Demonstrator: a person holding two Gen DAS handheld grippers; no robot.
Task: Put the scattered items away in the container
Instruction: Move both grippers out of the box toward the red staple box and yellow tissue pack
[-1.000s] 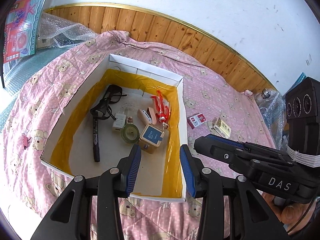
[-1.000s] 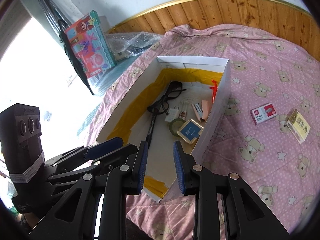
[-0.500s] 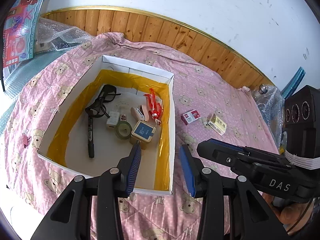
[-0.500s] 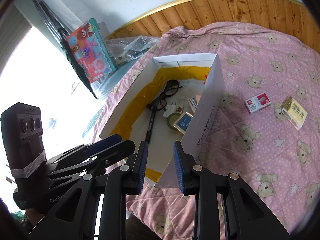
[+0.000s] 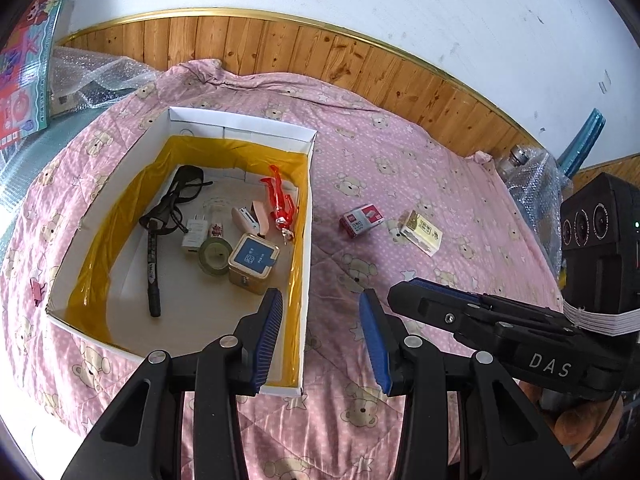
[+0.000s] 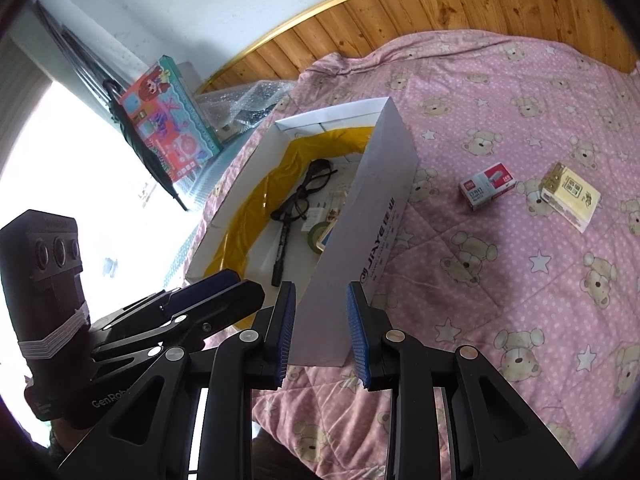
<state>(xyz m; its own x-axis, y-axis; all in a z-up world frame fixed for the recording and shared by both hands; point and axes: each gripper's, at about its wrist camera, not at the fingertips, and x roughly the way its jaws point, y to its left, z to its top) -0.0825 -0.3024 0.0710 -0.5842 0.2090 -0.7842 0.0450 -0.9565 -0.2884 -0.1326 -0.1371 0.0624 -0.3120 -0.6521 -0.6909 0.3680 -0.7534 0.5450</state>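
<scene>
Container: white cardboard box with yellow plastic lining lies on the pink bear-print quilt, left of scene centre.
Box contents: black-framed glasses, black marker pen, white plug adapter, roll of green tape, square tin with blue lid, pink stapler, red plastic figure.
Scattered items: red and white staple box and pale yellow small carton lie on the quilt right of the box, near each other but apart, well apart from both grippers.
Left gripper: fingers spread wide, nothing between them. The left finger is over the box's near right corner; the right finger is over bare quilt; the box's right wall runs between them.
Right gripper: fingers at a medium gap, nothing gripped. The near end of the box's right outer wall appears between the fingertips; contact cannot be told.
Change from earlier frames: both views have shifted right; the staple box and carton sit nearer the centre, and the box shows more of its outer wall in the right view.
Pose: both grippers are held level and low over the near edge of the quilt, side by side, pointing to the far wall; a hand shows under the right gripper.
</scene>
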